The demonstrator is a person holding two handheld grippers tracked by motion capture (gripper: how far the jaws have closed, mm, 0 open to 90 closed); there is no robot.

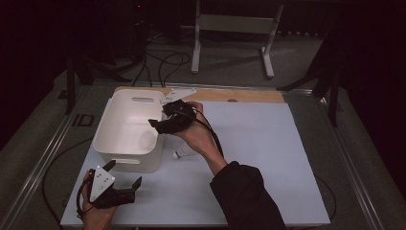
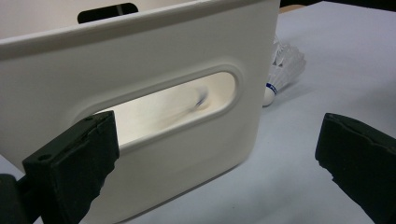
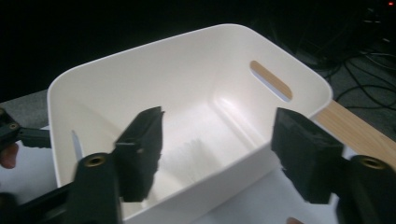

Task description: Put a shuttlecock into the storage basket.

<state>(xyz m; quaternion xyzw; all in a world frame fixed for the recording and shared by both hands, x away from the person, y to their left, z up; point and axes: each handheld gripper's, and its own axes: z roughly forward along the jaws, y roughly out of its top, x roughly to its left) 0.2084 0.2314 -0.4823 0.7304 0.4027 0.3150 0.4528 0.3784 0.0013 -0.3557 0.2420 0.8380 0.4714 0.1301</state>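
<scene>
A white plastic bin [image 1: 111, 148] with handle slots stands on the left of the pale mat. My right gripper [image 1: 159, 125] hovers over the bin's right rim, open, with nothing between its jaws [image 3: 217, 135]. Below it, a pale blurred shape [image 3: 196, 151] lies inside the bin; it also shows as a blur [image 2: 201, 100] through the near handle slot. A white shuttlecock [image 1: 182, 153] lies on the mat by the bin's right wall [image 2: 282, 70]. My left gripper [image 1: 124, 173] rests open at the bin's near left corner, its jaws [image 2: 215, 158] facing the bin's front wall.
A wooden strip [image 1: 249, 95] runs along the table's far edge. The mat [image 1: 268, 143] stretches to the right of the bin. Cables [image 1: 163, 62] and a white stand [image 1: 230, 28] lie on the floor beyond the table.
</scene>
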